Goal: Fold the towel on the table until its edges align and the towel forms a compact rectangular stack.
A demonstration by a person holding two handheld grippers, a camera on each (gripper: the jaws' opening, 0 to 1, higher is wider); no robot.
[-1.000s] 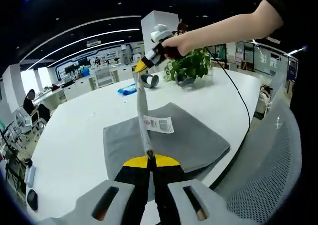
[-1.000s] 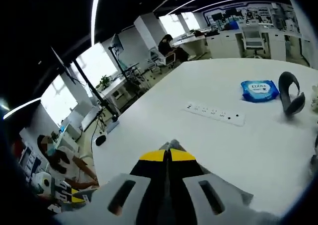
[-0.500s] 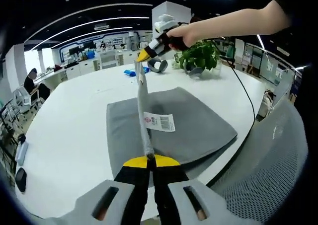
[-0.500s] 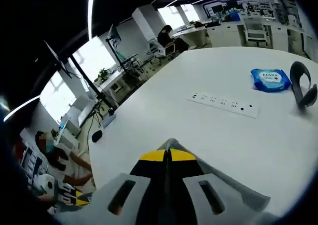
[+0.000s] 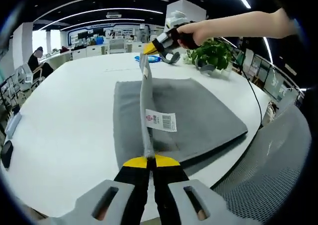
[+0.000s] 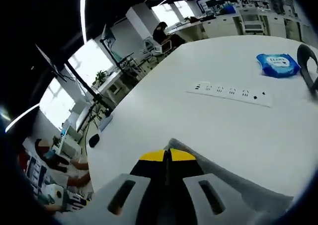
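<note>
both grippers have carried the pinched edge lower and further across the towel (image 5: 198, 115) since one second ago; in the left gripper view the table (image 5: 64, 120) now sits lower and flatter, and in the right gripper view the power strip (image 6: 233, 92) and blue packet (image 6: 278, 62) have slid toward the upper right. left gripper (image 5: 149, 161): jaws closed on the near corner of the grey towel, cloth rising from between them. right gripper (image 5: 151, 48), held by a hand (image 5: 191, 34): jaws closed on the far corner of the same edge, which is drawn taut between the two as a narrow band. white label (image 5: 161, 120) hangs from that band. rest of the towel lies flat on the white table, near its edge, by a mesh chair (image 5: 268, 180); potted plant (image 5: 213, 53) beyond.

long axis of the lifted edge: runs away from the left gripper toward the right gripper, roughly parallel to the flat panel's left margin.

judged technique: keep both corners level and equally tensioned, lay the edge along the opposite margin, lower together before releasing, so no skew forms.
</note>
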